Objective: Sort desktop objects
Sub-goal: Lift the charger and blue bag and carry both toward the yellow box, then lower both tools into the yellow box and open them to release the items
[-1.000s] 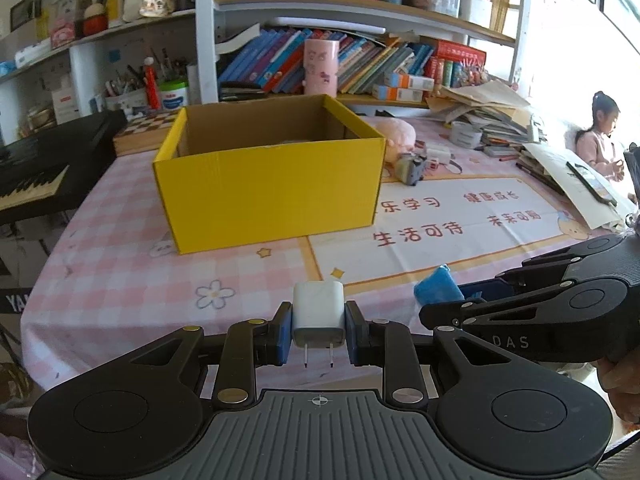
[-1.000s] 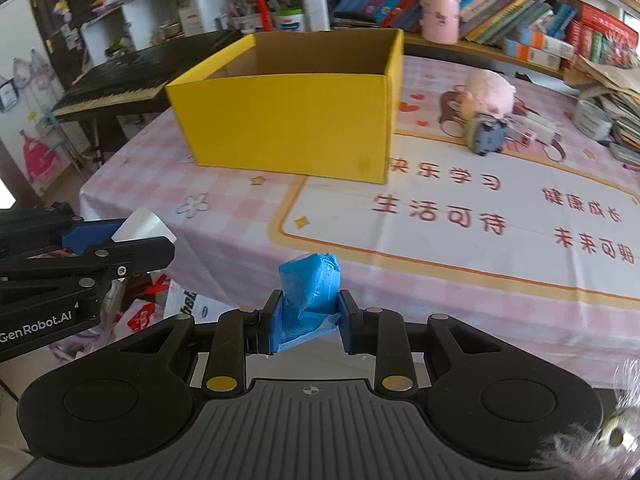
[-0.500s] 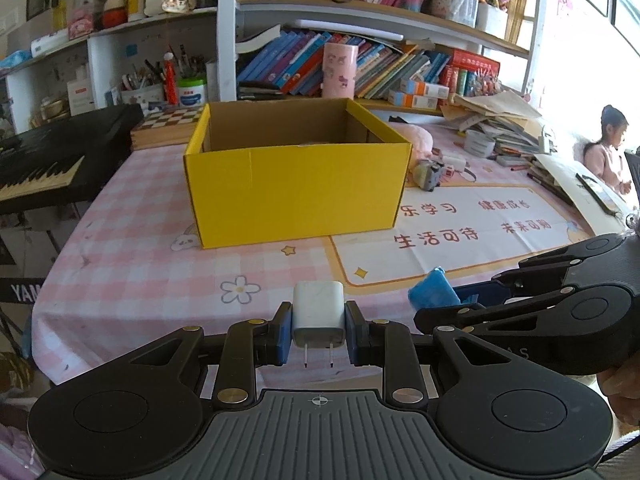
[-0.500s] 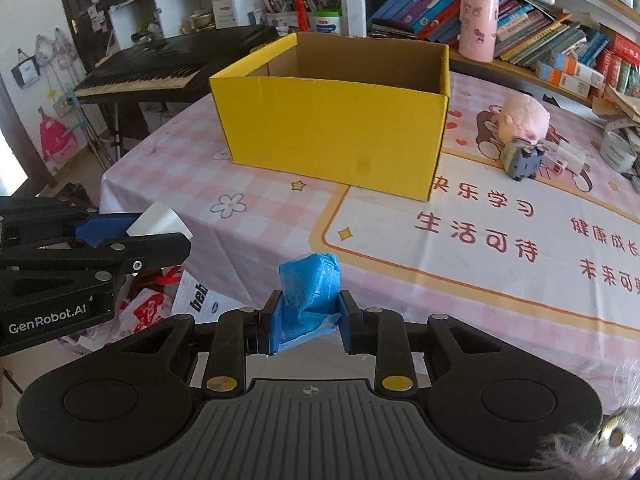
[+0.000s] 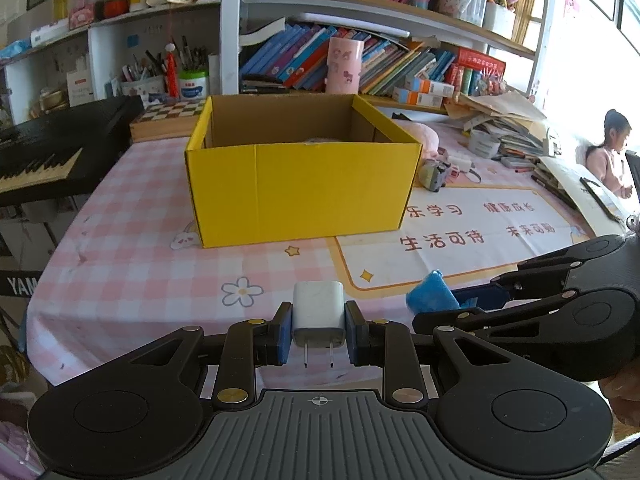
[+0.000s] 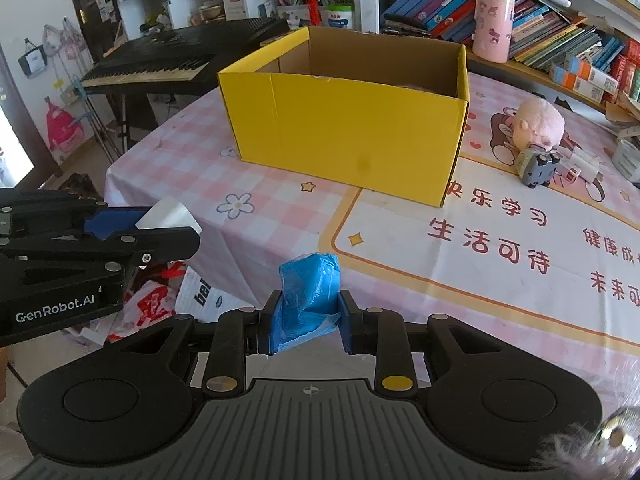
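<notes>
The left gripper (image 5: 319, 334) is clamped on a white charger plug (image 5: 319, 312), and the right gripper (image 6: 307, 322) on a crumpled blue packet (image 6: 310, 294), both at the table's (image 5: 132, 276) near edge. Bare checked cloth lies open ahead. Beyond stands the yellow box (image 5: 300, 196), top open, its contents barely visible. To its right sit a pink plush (image 6: 538, 122) and a small grey toy (image 6: 536, 166).
</notes>
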`<control>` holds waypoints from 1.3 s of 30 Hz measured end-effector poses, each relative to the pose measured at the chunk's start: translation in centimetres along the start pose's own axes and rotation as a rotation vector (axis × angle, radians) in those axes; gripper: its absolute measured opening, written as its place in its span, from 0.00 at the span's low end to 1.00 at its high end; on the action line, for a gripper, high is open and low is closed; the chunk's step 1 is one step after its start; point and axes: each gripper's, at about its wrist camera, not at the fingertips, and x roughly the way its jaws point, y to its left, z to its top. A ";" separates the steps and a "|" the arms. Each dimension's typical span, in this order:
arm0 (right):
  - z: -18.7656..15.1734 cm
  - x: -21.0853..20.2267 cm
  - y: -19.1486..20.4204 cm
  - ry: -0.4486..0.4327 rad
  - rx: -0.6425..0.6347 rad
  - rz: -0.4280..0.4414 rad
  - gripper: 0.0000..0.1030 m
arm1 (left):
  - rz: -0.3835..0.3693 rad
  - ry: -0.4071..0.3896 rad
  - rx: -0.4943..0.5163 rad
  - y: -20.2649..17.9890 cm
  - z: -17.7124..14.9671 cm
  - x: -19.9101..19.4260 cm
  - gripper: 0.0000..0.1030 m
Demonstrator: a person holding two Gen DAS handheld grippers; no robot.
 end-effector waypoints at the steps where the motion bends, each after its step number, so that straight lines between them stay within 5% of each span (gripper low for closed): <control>1: 0.1 0.1 -0.1 0.001 0.001 -0.001 0.24 | -0.002 0.003 -0.001 0.0 0.1 0.2 0.24; 12: 2.6 0.2 -1.6 -0.036 0.010 0.030 0.24 | 0.021 -0.028 0.016 -0.4 2.8 1.4 0.24; 29: 14.8 -0.1 -5.8 -0.258 -0.164 0.075 0.24 | 0.090 -0.233 0.039 0.4 14.2 5.4 0.24; 39: 18.0 8.2 -7.4 -0.107 -0.386 0.045 0.24 | 0.143 -0.073 0.070 2.0 15.8 13.8 0.24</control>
